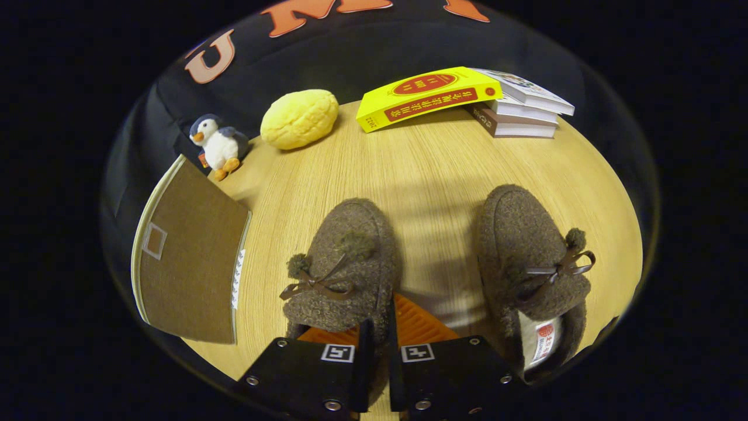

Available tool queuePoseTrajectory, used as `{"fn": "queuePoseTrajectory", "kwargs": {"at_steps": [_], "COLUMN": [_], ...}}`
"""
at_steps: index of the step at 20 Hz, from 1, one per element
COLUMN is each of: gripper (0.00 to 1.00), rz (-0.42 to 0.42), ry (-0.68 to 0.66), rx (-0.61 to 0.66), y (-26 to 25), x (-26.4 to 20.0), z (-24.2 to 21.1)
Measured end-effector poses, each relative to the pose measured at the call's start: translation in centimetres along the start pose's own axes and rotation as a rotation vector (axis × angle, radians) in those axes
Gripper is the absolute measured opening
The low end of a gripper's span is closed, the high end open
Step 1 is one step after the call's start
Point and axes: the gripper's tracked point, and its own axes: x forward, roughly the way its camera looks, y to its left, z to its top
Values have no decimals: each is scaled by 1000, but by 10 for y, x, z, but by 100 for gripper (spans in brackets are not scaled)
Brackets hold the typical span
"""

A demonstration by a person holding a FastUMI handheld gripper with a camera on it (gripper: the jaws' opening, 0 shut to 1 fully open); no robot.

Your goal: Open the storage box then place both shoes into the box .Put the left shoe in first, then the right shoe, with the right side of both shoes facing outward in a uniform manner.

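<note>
Two brown fuzzy slippers with bows and pompoms lie on the wooden table [432,169], toes pointing away from me. My gripper [380,320] is shut on the inner side wall of the left-hand shoe [342,263], near its opening; brown fabric shows pinched between the fingers. The right-hand shoe [529,257] lies apart, just beyond the right finger, with its white lining and a label showing. The brown storage box [190,263] stands left of the left-hand shoe, with a flat brown panel, a small square tab and a pale strip along its edge facing me; I cannot tell whether it is open.
At the table's far side sit a penguin plush [217,145], a yellow bun-shaped cushion [299,118], and a yellow book [429,96] leaning on a stack of books [523,111]. Bare tabletop lies between the shoes and beyond them.
</note>
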Motion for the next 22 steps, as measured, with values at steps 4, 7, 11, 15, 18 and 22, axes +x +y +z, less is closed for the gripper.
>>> {"fn": "queuePoseTrajectory", "kwargs": {"at_steps": [4, 7, 11, 15, 18, 22], "gripper": [4, 3, 3, 4, 4, 4], "rz": [18, 46, 92, 161, 204, 207], "ry": [-50, -78, -134, -120, -100, -32], "rx": [30, 23, -19, -28, -59, -78], "y": [23, 60, 124, 198, 254, 311], "x": [-29, -66, -113, -131, -125, -95], "z": [21, 45, 77, 90, 87, 66]}}
